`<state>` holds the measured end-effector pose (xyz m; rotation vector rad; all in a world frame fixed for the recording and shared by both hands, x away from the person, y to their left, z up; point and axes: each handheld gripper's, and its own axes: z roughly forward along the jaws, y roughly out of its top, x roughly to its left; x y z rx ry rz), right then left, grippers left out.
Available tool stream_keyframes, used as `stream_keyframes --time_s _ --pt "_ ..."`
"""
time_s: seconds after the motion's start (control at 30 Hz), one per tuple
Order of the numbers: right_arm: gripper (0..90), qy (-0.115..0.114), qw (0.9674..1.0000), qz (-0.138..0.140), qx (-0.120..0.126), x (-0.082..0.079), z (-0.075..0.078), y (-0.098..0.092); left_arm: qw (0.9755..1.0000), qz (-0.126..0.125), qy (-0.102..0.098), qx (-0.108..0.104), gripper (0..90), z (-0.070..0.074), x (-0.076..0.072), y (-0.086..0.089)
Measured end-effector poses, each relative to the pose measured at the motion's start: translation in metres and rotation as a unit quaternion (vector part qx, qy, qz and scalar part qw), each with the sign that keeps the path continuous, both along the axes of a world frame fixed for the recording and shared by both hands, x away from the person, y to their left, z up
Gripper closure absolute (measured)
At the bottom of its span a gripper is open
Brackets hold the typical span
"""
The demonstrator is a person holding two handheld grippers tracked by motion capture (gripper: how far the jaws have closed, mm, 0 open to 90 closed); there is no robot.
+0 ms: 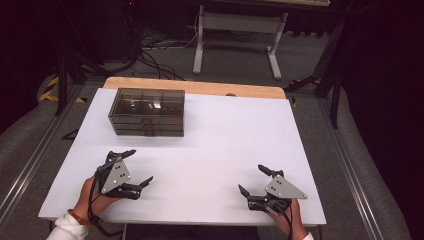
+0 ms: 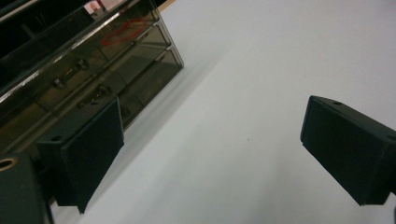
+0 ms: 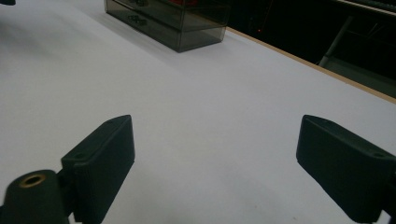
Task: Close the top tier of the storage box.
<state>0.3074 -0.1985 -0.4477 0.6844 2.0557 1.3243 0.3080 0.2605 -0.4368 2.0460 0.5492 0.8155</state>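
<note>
Drawer box (image 1: 146, 111): glossy smoked see-through plastic; bench (image 1: 225, 145): smooth matt white top, wood far edge; hand-held gripper pads (image 3: 100, 163): matt black.

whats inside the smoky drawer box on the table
Through the tinted top of the drawer box, divided compartments show, with something red in one. Small metal-looking bits sit in the drawers below. The dark plastic and glare hide what they are.

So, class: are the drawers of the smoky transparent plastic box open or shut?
Shut: the smoky transparent plastic box shows its drawer fronts flush.
</note>
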Motion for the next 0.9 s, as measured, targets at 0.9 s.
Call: stream_keyframes --time_s 0.9 --pt "12.4 0.018 0.9996 0.019 -0.002 0.002 -0.002 0.009 0.9991 0.024 0.028 -0.023 6.6 -0.019 -0.025 0.031"
